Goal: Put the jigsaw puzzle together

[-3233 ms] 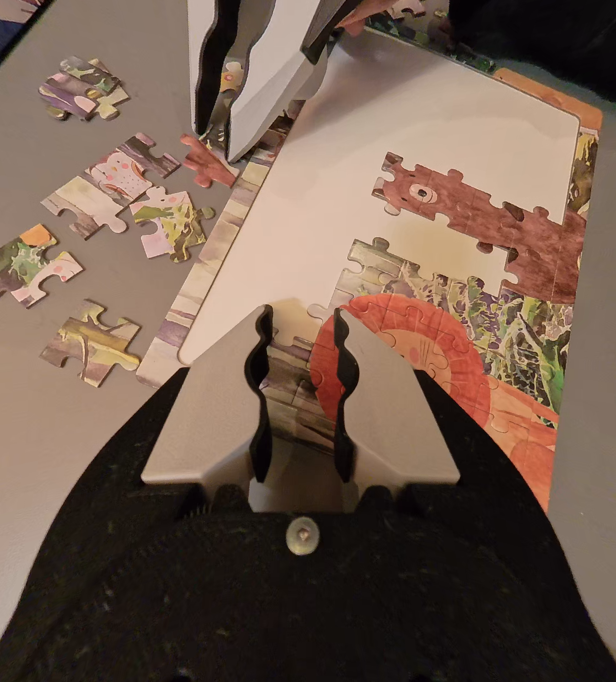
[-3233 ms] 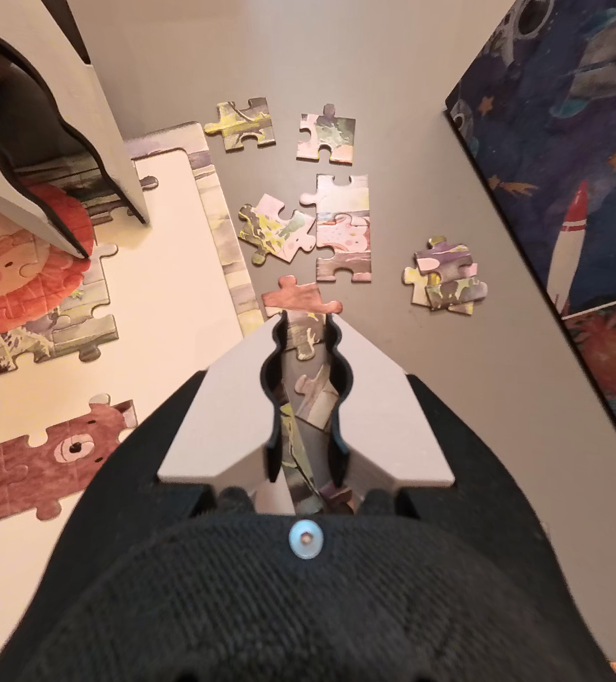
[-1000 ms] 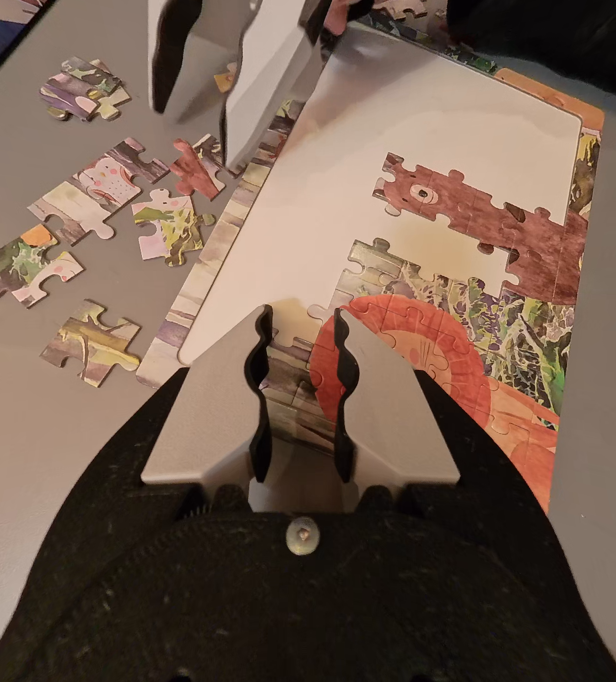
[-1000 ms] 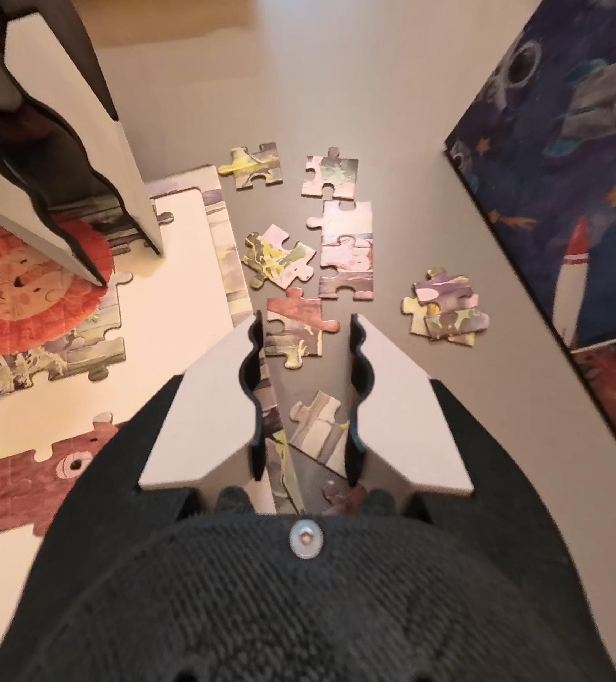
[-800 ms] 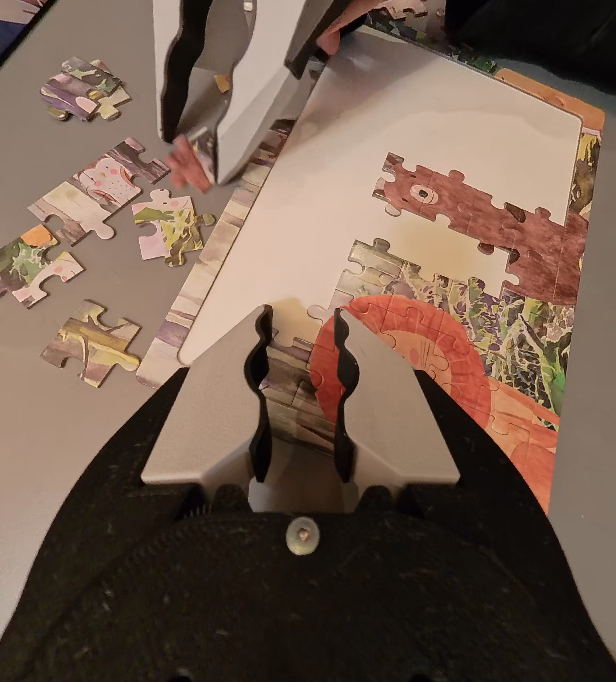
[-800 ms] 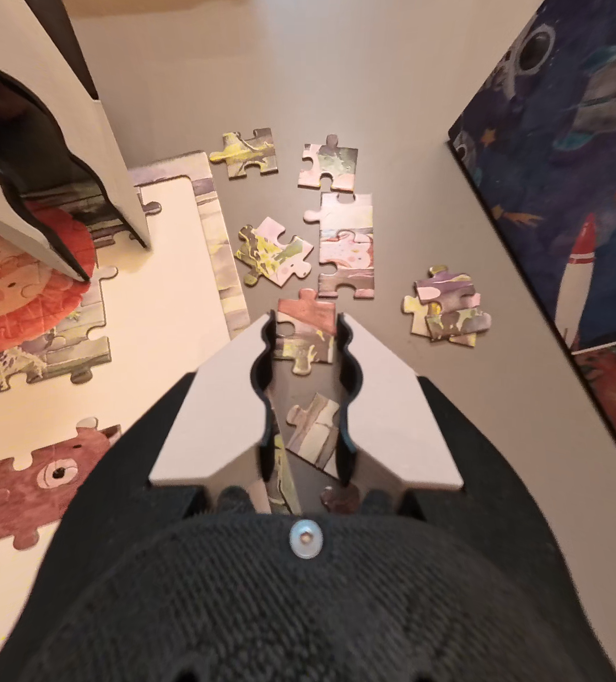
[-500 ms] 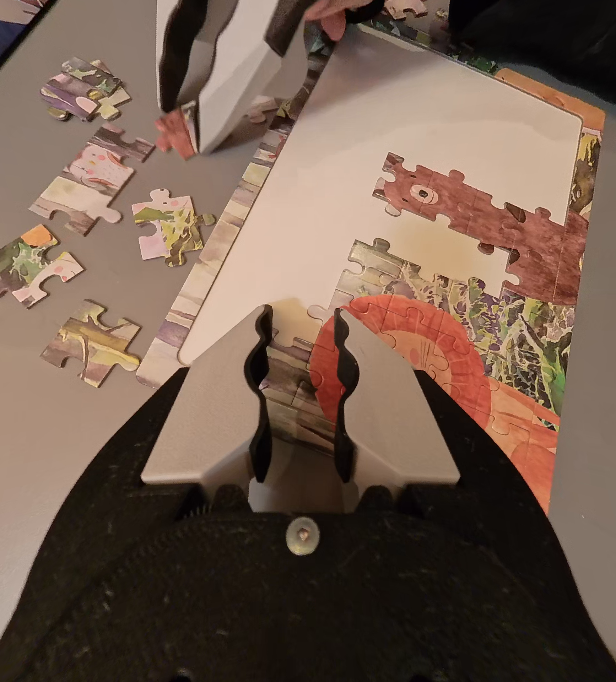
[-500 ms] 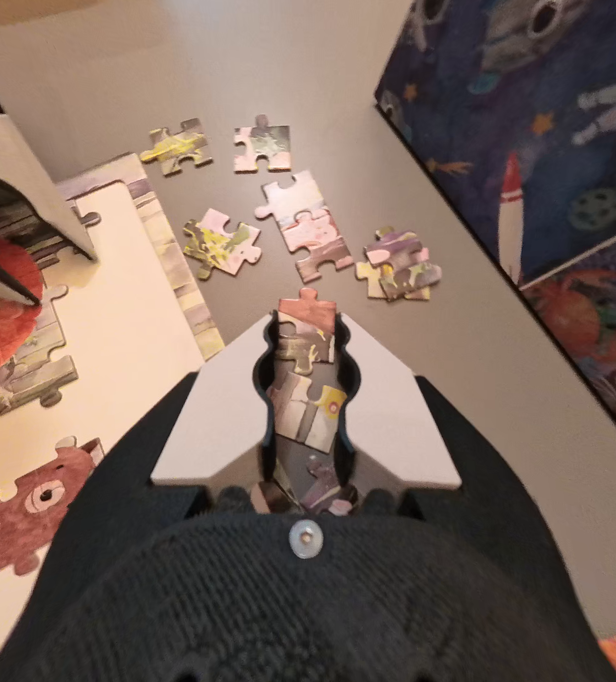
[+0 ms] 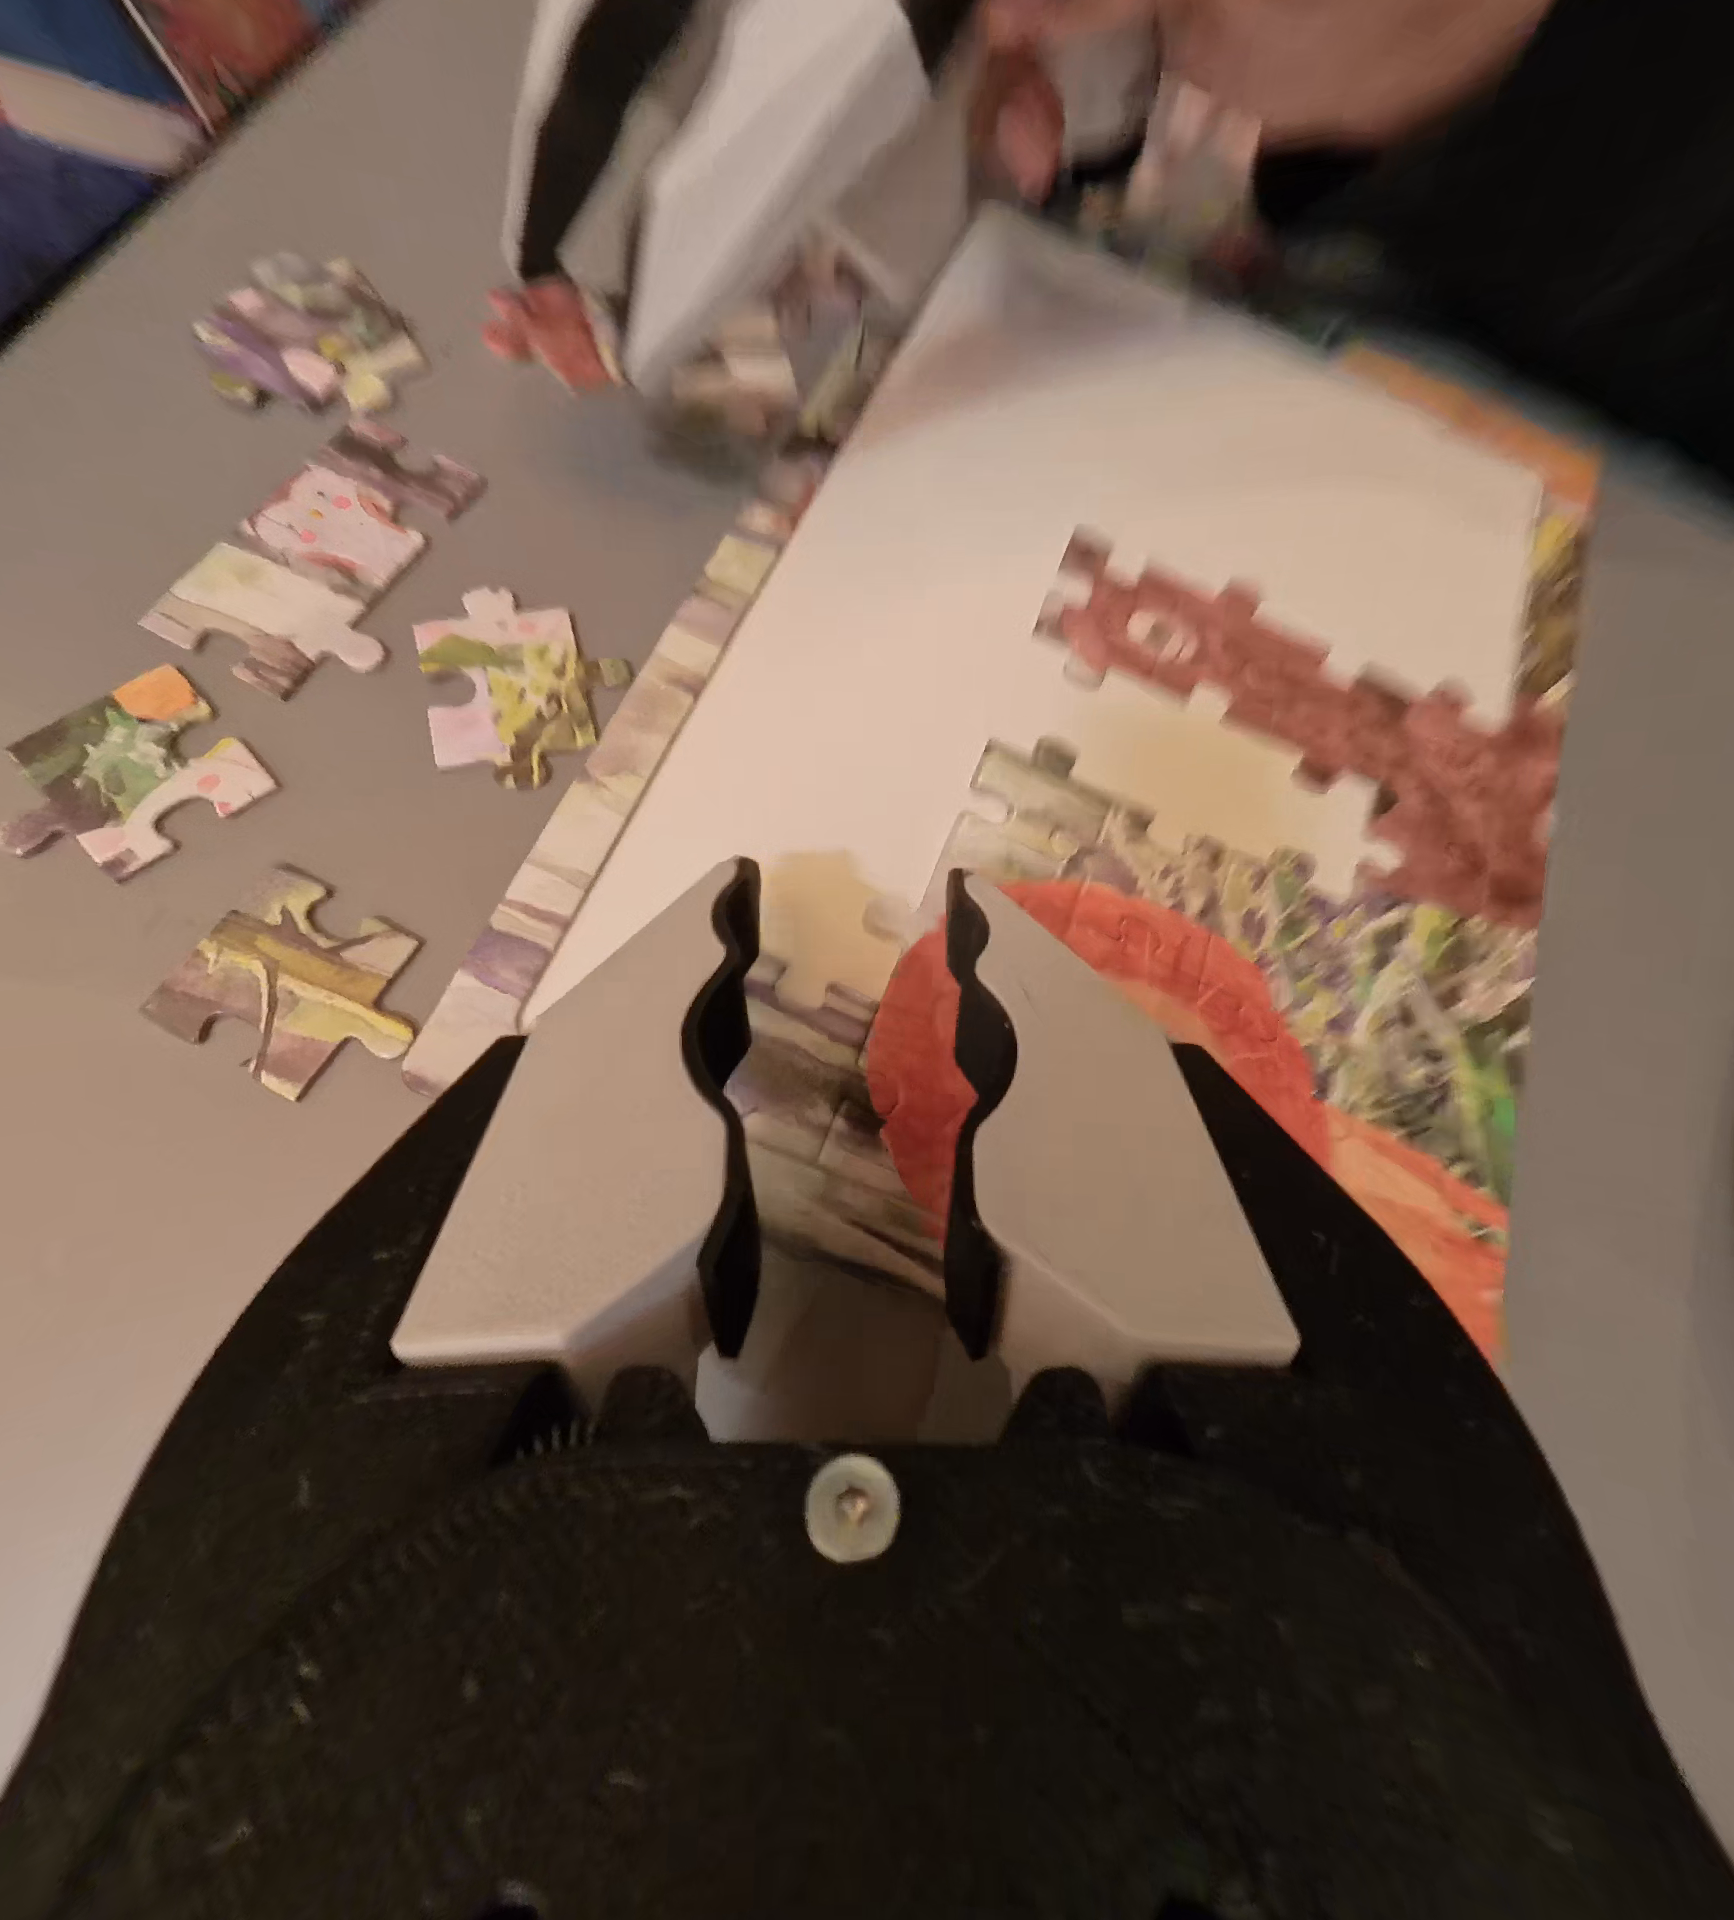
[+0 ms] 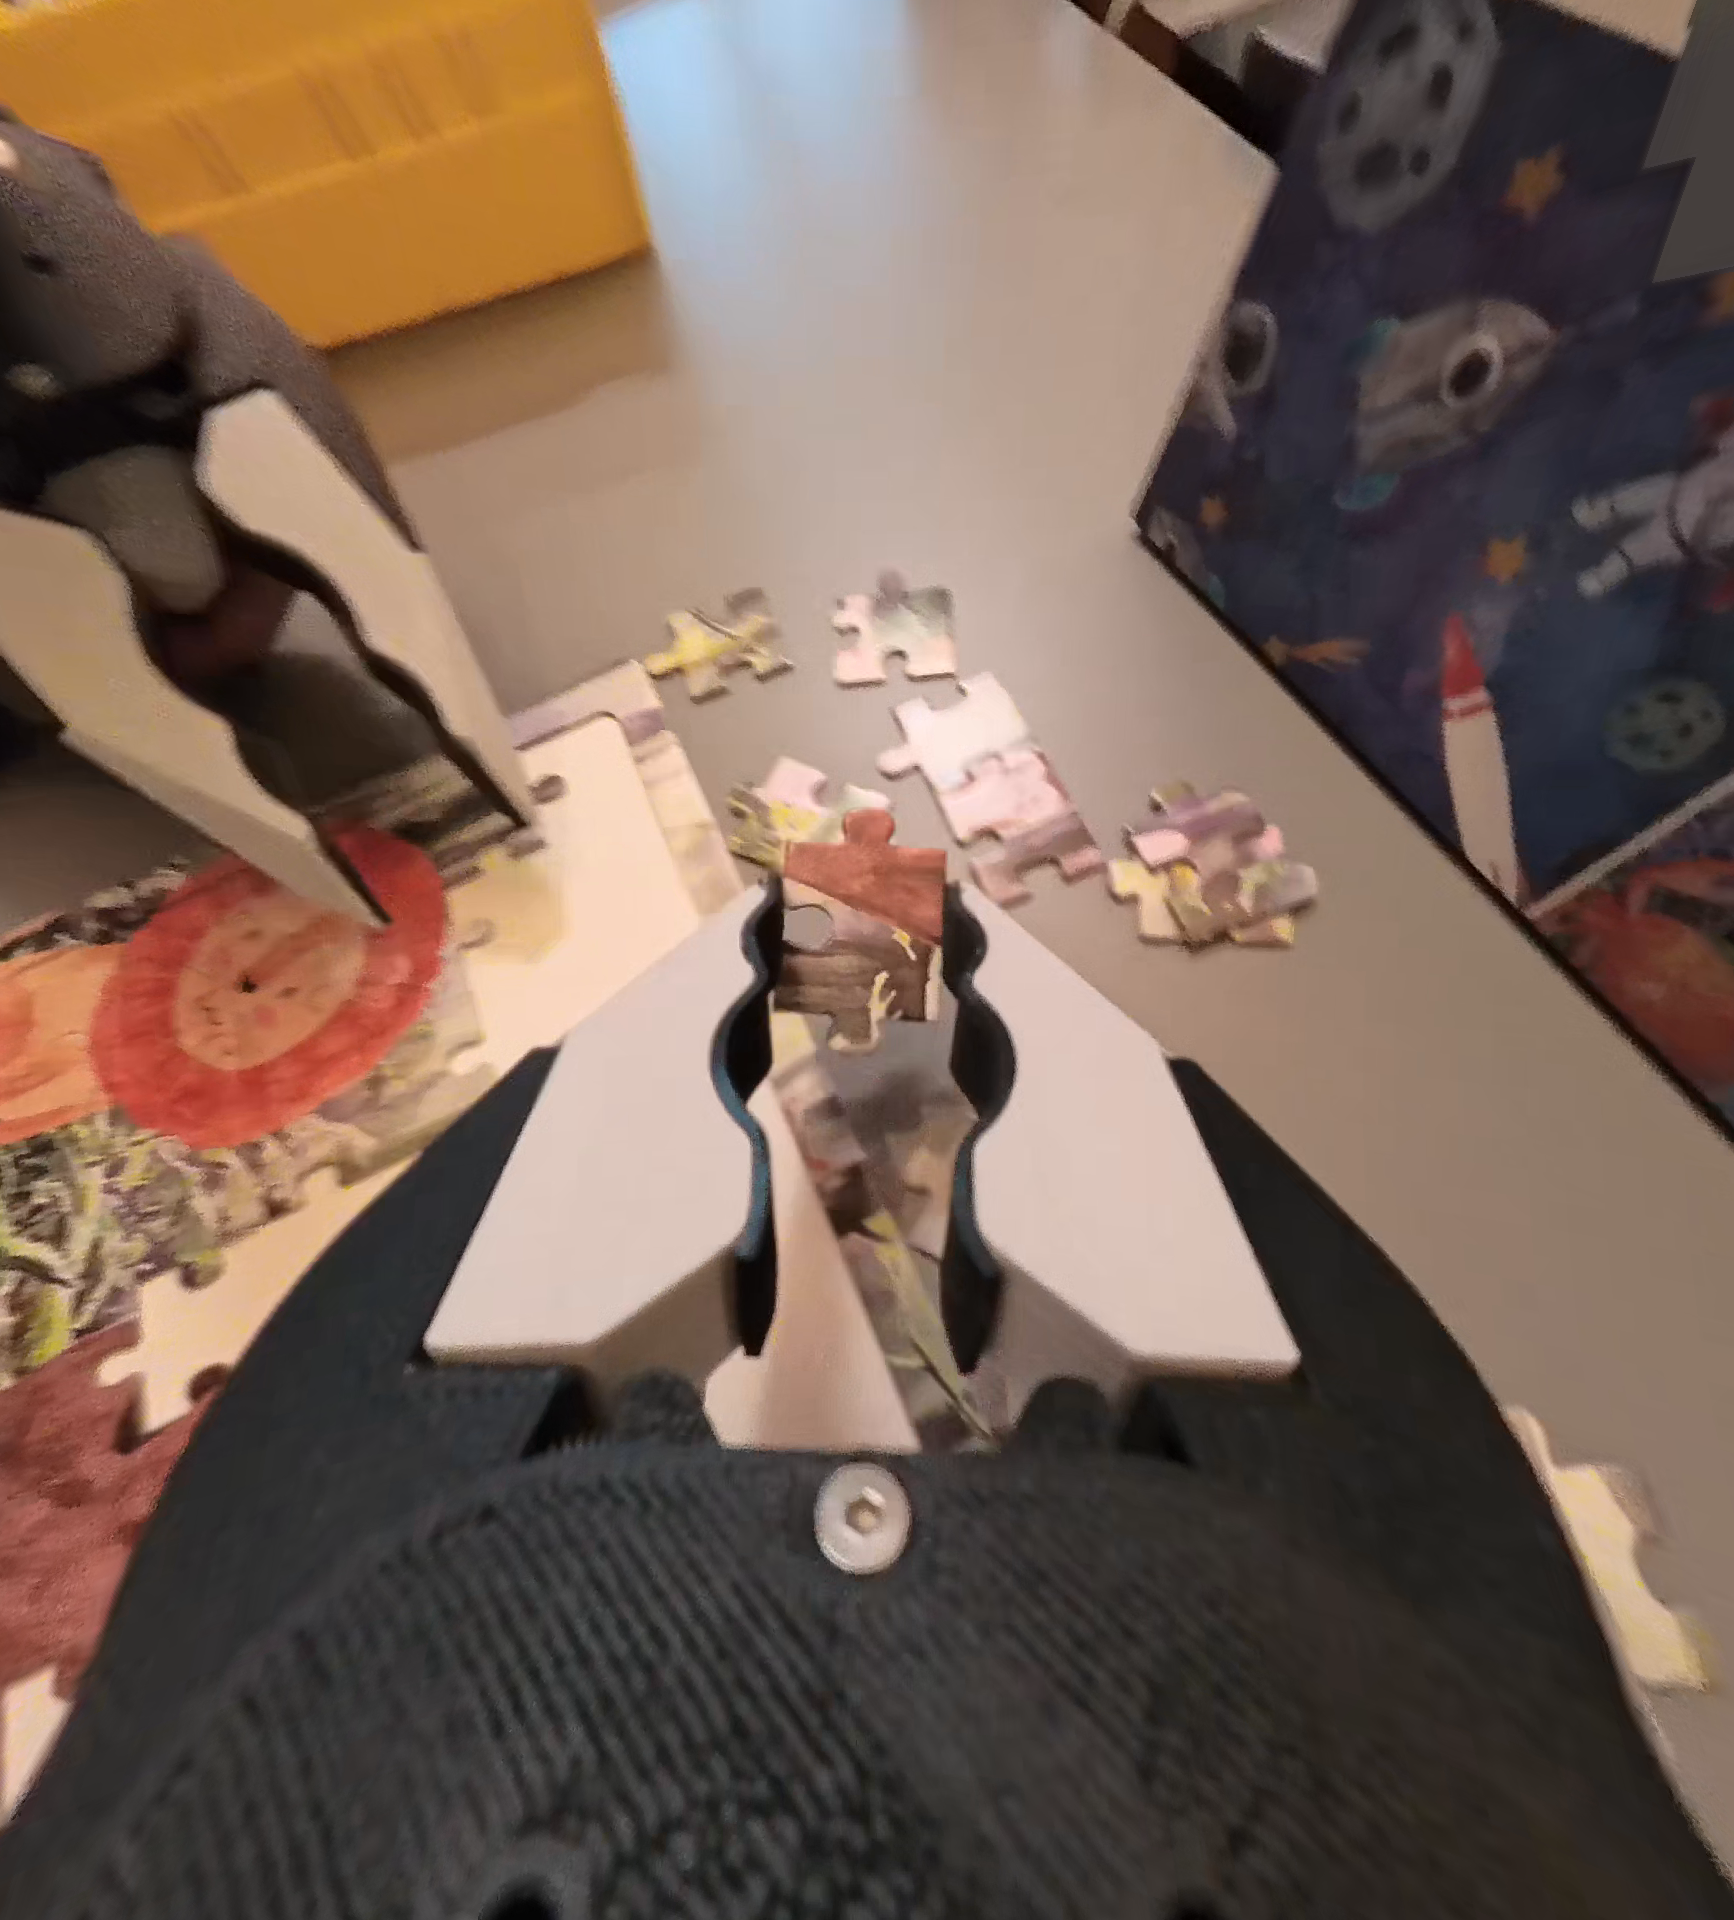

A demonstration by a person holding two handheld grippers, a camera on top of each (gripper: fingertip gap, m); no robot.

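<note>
The puzzle board [image 9: 946, 582] lies on the grey table, with the orange lion [image 9: 1102, 997] and a brown bear strip [image 9: 1362, 748] fitted in. It also shows in the right wrist view [image 10: 582, 831]. My left gripper [image 9: 847, 894] is open and empty, just above the lion's corner of the board; it shows in the right wrist view too [image 10: 447, 868]. My right gripper [image 10: 858, 914] is shut on a red-brown and grey puzzle piece [image 10: 863, 925] and holds it above the table by the board's edge. This piece also shows in the blurred left wrist view [image 9: 551, 332].
Several loose pieces [image 9: 312, 561] lie on the table left of the board, also seen in the right wrist view [image 10: 998, 779]. A blue space-themed picture box [image 10: 1465, 520] stands beside them. A yellow box [image 10: 323, 156] is at the back. Another loose piece [image 10: 1611, 1558] lies nearby.
My right gripper opened, closed on the red-brown piece and lifted it off the table, tilting up. My left gripper stayed open over the lion, shifting slightly.
</note>
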